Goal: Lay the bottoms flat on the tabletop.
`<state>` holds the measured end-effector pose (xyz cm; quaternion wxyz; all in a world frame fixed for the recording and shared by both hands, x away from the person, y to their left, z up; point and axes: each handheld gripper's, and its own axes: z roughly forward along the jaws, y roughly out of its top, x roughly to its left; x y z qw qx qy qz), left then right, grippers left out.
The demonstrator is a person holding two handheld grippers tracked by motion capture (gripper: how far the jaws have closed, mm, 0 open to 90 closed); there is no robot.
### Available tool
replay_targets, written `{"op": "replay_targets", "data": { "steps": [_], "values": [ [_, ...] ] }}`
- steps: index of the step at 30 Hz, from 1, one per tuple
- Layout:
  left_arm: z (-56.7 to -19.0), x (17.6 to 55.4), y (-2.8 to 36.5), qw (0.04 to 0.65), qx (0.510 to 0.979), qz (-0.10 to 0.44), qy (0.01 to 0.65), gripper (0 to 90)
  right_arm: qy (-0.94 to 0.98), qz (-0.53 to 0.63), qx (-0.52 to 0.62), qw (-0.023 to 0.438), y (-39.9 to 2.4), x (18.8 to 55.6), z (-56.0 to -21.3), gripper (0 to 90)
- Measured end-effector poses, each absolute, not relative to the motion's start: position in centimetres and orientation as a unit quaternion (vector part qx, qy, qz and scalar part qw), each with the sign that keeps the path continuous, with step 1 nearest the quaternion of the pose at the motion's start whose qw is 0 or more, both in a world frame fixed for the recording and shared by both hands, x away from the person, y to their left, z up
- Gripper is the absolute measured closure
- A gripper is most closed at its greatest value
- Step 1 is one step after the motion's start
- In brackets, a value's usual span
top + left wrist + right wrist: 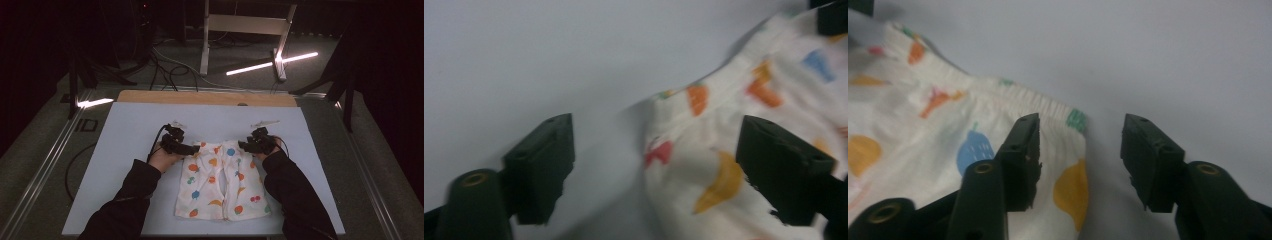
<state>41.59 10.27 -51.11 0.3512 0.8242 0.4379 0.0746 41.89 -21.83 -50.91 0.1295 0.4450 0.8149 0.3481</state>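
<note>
White shorts (222,180) waistband corners sit between open claws.

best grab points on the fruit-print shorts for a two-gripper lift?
Probably the two waistband corners at the far edge of the shorts. They lie flat with the elastic band running straight across, so its ends are thick, bare edges. Bring the left gripper in from the left side and the right gripper from the right, each open with one jaw over cloth and one over the table.

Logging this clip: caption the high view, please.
Both open grippers, left gripper and right gripper, at waistband corners of fruit-print shorts lying flat on the white mat.
</note>
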Motion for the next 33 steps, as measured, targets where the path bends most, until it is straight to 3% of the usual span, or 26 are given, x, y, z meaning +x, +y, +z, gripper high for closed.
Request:
{"op": "replay_targets", "data": {
  "steps": [4, 10, 11, 15, 33],
  "values": [
    [-51.6, 41.7, 9.9, 0.332, 0.832, 0.089, 0.436, 31.4, 0.821, 0.322, 0.451, 0.138, -21.8, 42.0, -51.7, 62.3],
    [-51.9, 40.9, 9.2, 0.329, 0.846, 0.127, 0.399, 51.2, 0.836, 0.308, 0.43, 0.148, -21.5, 41.5, -51.6, 85.2],
    [-51.9, 40.8, 9.0, 0.332, 0.848, 0.128, 0.393, 56.9, 0.837, 0.308, 0.428, 0.148, -21.3, 41.5, -51.6, 89.0],
    [-51.9, 41.0, 8.8, 0.339, 0.848, 0.115, 0.391, 82.9, 0.836, 0.311, 0.428, 0.146, -21.0, 41.3, -51.5, 89.8],
    [-50.0, 45.2, 10.0, 0.331, 0.864, 0.119, 0.359, 86.4, 0.816, 0.338, 0.442, 0.154, -20.8, 43.7, -50.7, 89.9]
  ]
}}
